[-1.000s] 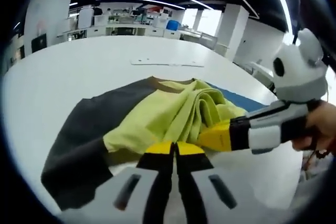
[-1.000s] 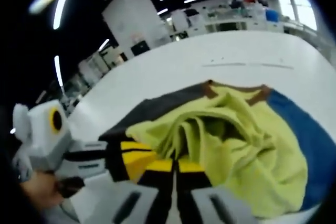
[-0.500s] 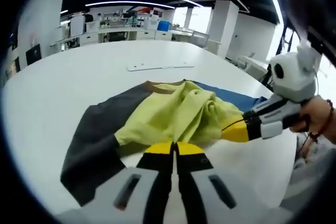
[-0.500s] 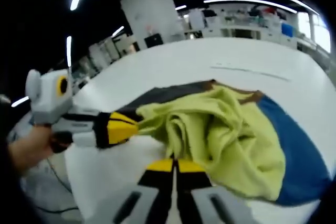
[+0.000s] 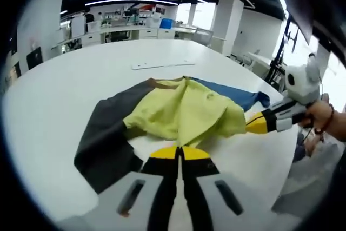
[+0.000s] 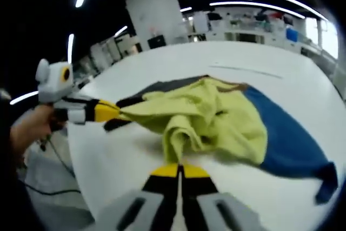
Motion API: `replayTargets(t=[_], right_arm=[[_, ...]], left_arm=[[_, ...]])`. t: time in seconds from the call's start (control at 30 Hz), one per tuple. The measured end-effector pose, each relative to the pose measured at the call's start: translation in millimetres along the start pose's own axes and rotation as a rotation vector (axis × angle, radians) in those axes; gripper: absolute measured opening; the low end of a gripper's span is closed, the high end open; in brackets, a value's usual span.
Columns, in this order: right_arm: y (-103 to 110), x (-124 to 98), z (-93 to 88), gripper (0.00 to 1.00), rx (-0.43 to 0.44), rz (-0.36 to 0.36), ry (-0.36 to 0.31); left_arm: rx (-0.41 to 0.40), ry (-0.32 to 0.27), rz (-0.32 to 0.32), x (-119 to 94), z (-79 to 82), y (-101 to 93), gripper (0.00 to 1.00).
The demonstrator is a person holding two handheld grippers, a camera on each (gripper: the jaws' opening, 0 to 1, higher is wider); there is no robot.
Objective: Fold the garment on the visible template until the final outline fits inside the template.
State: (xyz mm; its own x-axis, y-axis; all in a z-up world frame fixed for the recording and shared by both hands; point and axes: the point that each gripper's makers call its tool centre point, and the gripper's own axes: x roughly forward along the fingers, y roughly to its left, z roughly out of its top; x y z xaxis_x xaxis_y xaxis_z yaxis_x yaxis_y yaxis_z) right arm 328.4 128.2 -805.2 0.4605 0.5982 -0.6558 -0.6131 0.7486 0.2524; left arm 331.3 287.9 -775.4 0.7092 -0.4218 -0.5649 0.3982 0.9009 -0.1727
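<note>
A garment with a yellow-green body (image 5: 181,113), a dark grey part (image 5: 102,133), a blue part (image 5: 232,94) and a brown collar lies bunched on the white table (image 5: 48,90). My left gripper (image 5: 179,152) is shut, with the yellow hem at its tips. In the right gripper view it (image 6: 116,111) pinches a stretched yellow corner. My right gripper (image 6: 179,170) is shut under a hanging yellow fold (image 6: 178,136). In the left gripper view it (image 5: 250,124) grips the yellow edge at the right. A thin pale strip (image 5: 162,65) lies flat beyond the collar.
A hand (image 5: 323,117) holds the right gripper near the table's right edge, and another hand (image 6: 30,128) holds the left one past the table's edge. Cables hang below that edge. Desks, shelves and pillars stand far behind. Bare tabletop surrounds the garment.
Both grippers have drawn apart and back from the garment's middle, each keeping its hold. The yellow bunch is pulled wider and flatter, and more of the blue part shows.
</note>
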Motion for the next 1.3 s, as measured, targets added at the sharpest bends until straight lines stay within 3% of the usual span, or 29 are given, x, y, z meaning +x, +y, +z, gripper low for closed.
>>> replayTargets(t=[0.73, 0.87, 1.07, 1.3], right_arm=[[-14, -65, -31.7, 0.0, 0.107, -0.076, -0.035], [-21, -78, -42.3, 0.0, 0.117, -0.107, -0.023], [-27, -91, -55.7, 0.0, 0.128, -0.138, -0.002], [-30, -110, -66.8, 0.0, 0.149, -0.171, -0.002]], left_arm=[[-0.014, 0.017, 0.031, -74, -23.8, -3.5, 0.0], [-0.063, 0.024, 0.013, -83, -32.5, 1.0, 0.0], [-0.045, 0.035, 0.028, -100, -38.6, 3.5, 0.0], [-0.055, 0.064, 0.055, -121, -56.5, 13.8, 0.0]])
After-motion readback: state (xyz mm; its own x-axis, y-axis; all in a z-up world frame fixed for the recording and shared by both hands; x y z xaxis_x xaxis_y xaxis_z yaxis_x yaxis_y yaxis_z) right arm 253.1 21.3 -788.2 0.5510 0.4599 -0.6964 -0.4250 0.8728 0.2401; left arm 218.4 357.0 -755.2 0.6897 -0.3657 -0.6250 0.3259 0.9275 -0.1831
